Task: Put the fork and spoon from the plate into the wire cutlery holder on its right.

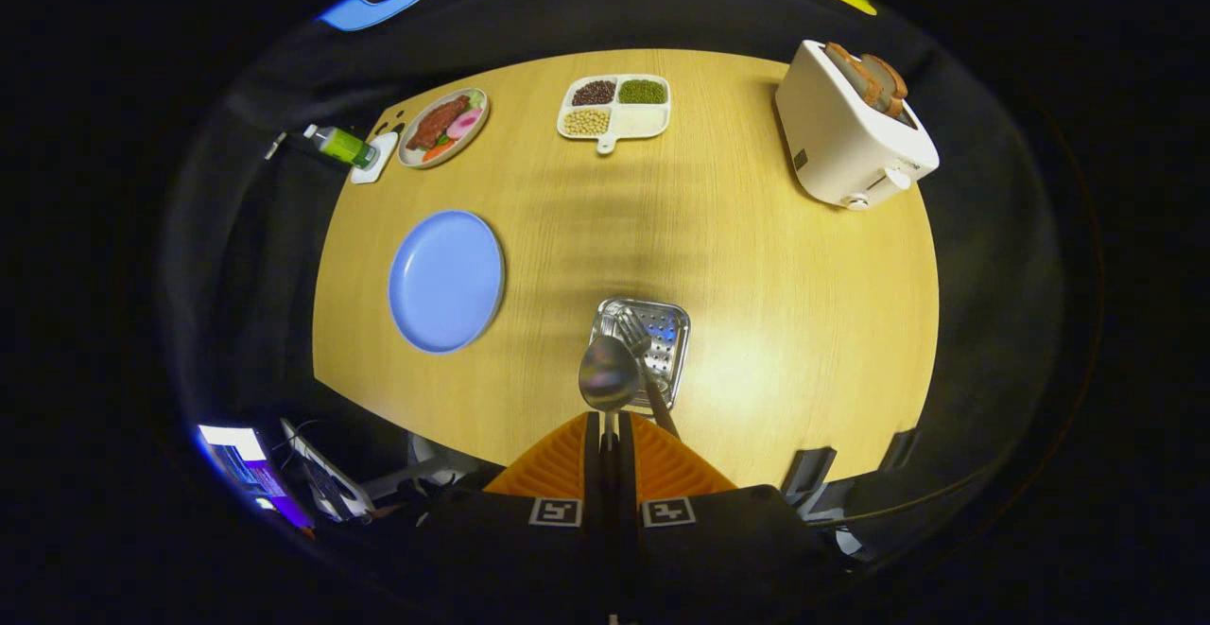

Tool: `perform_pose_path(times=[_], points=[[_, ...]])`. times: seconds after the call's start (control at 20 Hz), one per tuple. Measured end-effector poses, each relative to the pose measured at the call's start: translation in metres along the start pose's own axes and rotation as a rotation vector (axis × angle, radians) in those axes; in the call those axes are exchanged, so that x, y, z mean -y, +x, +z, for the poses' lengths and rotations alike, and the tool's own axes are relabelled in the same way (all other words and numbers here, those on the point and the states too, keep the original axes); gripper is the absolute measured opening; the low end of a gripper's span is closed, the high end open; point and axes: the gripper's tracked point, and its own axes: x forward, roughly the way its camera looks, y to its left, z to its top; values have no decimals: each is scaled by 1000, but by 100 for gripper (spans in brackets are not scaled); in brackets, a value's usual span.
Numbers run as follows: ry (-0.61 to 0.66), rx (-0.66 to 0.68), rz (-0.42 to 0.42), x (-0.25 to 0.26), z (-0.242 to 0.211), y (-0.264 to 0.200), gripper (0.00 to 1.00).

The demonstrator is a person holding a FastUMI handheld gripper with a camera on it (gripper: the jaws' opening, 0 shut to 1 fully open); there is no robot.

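**Spoon held over the holder, fork already in**

The round wooden table (756, 256) fills the scene from high above; the height suits a drop straight down into a container. At its far right edge stands a white toaster (851, 133) with bread slices in its slots, well apart from the work. The blue plate (446, 281) lies to the left and now carries nothing, so both pieces have left it. Along the far side sit a divided tray of beans (615, 110), a small plate of food (442, 126) and a green bottle (340, 145); none bears on the task. The wire cutlery holder (652, 324) stands to the right of the blue plate, just ahead of the fingers, its open top facing the camera; the fork (631, 330) seems to stand in it already, tines up, handle slanting towards the fingers. The gripper (610, 431) has its orange fingers closed tight on the handle of the spoon (610, 374), bowl forward and hanging over the holder's near rim; held by the handle end, it can slide in once released. I judge only the lowering and letting go remain.
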Motion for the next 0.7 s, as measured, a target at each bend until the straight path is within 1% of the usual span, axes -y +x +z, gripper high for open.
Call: perform_pose_path(times=[0.4, 0.6, 0.7], points=[[-53, -141, -64, 13, 8, 63, 9], [-49, -159, -69, 14, 13, 81, 8], [-56, -158, -69, 14, 14, 85, 10]])
